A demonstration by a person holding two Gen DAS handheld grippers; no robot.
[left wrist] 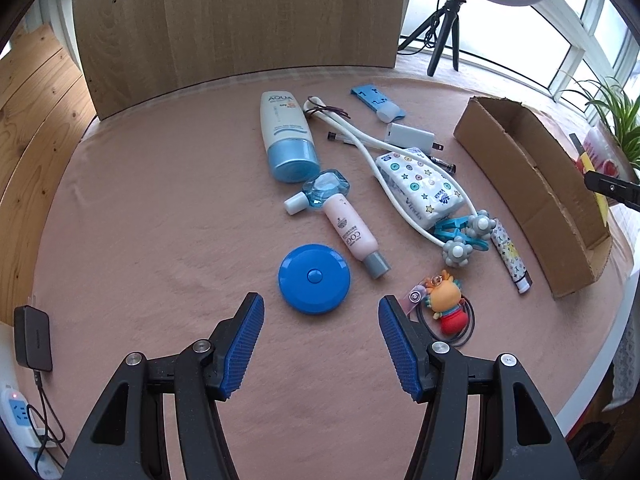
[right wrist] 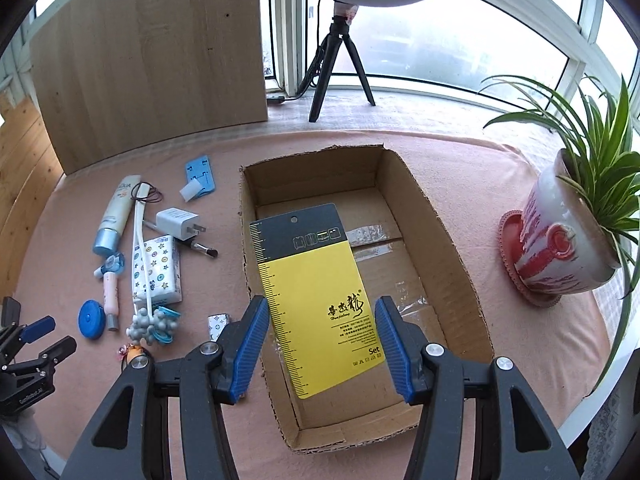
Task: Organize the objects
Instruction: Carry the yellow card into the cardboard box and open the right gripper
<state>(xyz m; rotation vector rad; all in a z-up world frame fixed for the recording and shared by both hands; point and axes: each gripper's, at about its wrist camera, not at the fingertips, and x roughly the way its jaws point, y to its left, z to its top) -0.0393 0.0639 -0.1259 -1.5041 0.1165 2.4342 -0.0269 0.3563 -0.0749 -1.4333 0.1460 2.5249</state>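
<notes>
Right gripper [right wrist: 322, 344] pinches card [right wrist: 316, 300] over box [right wrist: 440, 220], long axis running along the box. Left gripper [left wrist: 320, 344] spread, empty, nearest the blue disc [left wrist: 314, 279], just ahead, mid-table.

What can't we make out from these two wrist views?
- Box floor: left view, the near wall hides it.
- Yellow card: right view, whether the right gripper pinches it or it lies in the box; small print unreadable.
- Keychain toy: right view, mostly behind a finger.
- Plant: left view, cut off by the edge.
</notes>
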